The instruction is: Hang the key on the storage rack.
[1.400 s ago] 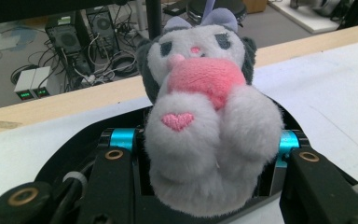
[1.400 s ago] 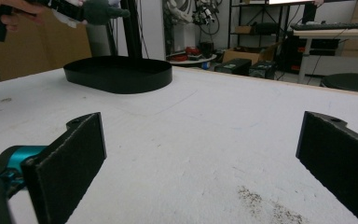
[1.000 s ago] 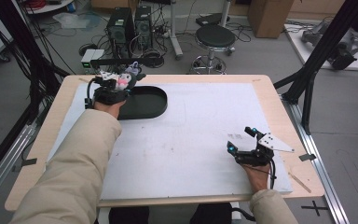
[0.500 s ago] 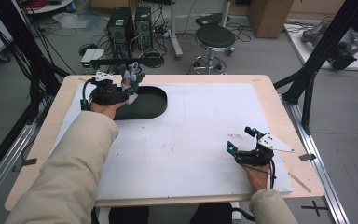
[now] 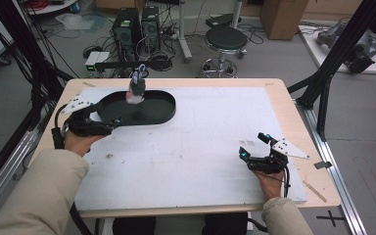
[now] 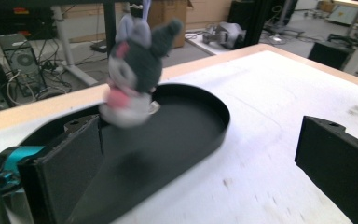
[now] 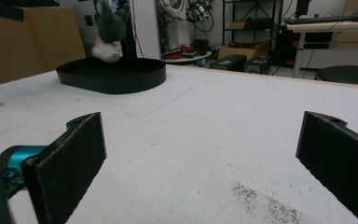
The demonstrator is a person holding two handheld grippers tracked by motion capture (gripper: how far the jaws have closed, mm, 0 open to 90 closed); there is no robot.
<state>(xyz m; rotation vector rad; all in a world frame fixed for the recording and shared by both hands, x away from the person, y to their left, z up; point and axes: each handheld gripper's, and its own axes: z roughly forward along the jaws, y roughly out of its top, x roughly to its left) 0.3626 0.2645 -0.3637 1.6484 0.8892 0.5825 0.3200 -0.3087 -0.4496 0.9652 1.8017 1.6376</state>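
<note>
Plush toy [image 6: 137, 70] stands at black tray's [image 5: 164, 111] far rim, unheld; it may topple out. Left gripper [image 5: 108, 122] jaws have just been opening, empty; right gripper [image 5: 254, 147] wide apart, empty.

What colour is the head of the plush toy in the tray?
Dark grey, on the plush toy; the left gripper view shows it best.

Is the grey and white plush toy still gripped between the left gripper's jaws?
No: in the left gripper view the grey and white plush toy sits at the black oval tray beyond the open jaws of the left gripper, which have just been opening.
</note>
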